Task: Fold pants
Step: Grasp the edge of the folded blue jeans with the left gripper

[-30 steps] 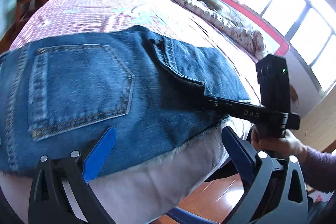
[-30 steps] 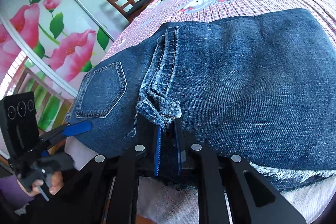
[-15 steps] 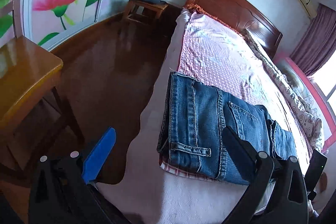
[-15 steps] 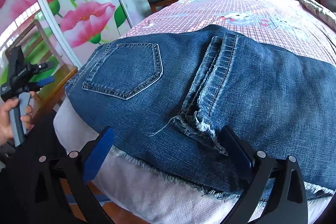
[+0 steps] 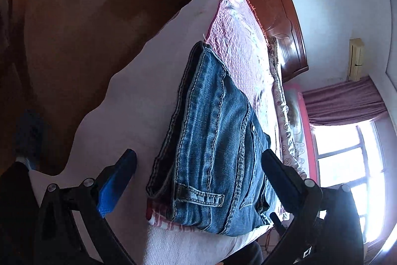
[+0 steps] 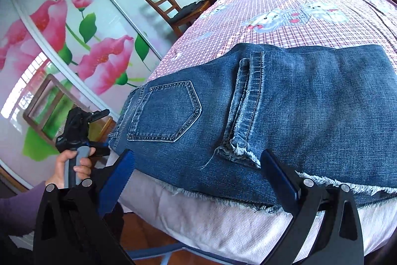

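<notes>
Since a second earlier, the right gripper (image 6: 196, 165) had let go of the frayed hem and its fingers stood wide and empty, just short of it. Folded pants (image 6: 260, 116) lay across the near end of the bed (image 6: 285, 16). At their left end the left gripper (image 5: 198, 180) was also wide open, holding nothing.

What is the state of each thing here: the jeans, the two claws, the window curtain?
jeans: folded, lying flat at the bed edge, not held
right claw: open, empty, over the frayed hem
left claw: open, empty, at the waistband end
curtain: pulled up, window uncovered
</notes>
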The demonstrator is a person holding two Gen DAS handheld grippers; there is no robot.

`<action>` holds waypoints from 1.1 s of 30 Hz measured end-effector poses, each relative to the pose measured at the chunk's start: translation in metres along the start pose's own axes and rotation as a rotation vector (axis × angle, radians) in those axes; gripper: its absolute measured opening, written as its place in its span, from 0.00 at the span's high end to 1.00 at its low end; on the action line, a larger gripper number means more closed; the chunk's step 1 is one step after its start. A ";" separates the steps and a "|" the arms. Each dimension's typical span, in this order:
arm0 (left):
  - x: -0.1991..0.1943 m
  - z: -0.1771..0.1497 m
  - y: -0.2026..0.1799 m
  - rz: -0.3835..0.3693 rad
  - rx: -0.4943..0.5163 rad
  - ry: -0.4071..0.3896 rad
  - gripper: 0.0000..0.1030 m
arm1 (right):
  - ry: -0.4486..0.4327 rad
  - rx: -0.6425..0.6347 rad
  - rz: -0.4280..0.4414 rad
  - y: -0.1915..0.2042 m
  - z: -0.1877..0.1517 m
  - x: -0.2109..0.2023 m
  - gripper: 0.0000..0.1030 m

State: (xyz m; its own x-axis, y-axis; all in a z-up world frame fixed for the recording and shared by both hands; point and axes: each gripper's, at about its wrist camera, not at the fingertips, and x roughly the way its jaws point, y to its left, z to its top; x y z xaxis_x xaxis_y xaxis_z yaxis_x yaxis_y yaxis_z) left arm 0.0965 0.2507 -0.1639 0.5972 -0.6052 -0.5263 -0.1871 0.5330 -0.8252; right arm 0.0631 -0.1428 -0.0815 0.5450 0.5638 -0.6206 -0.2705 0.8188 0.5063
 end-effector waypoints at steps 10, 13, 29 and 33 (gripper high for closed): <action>-0.010 0.003 0.017 0.111 0.011 0.015 0.69 | 0.041 0.047 0.003 -0.003 -0.015 0.006 0.03; -0.012 0.004 0.006 0.144 0.065 0.000 0.84 | 0.050 0.059 -0.002 -0.007 -0.018 0.007 0.03; -0.034 0.021 -0.068 0.319 0.240 -0.023 1.00 | 0.009 0.136 0.034 -0.034 -0.029 -0.010 0.03; -0.037 0.028 -0.060 0.324 0.171 -0.001 1.00 | -0.003 0.158 0.050 -0.039 -0.030 -0.014 0.03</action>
State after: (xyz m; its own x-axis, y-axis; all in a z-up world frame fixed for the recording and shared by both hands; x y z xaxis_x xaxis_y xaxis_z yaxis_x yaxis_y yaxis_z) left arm 0.1078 0.2580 -0.0890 0.5291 -0.3881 -0.7546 -0.2337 0.7883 -0.5693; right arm 0.0421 -0.1792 -0.1103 0.5363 0.6028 -0.5907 -0.1689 0.7624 0.6247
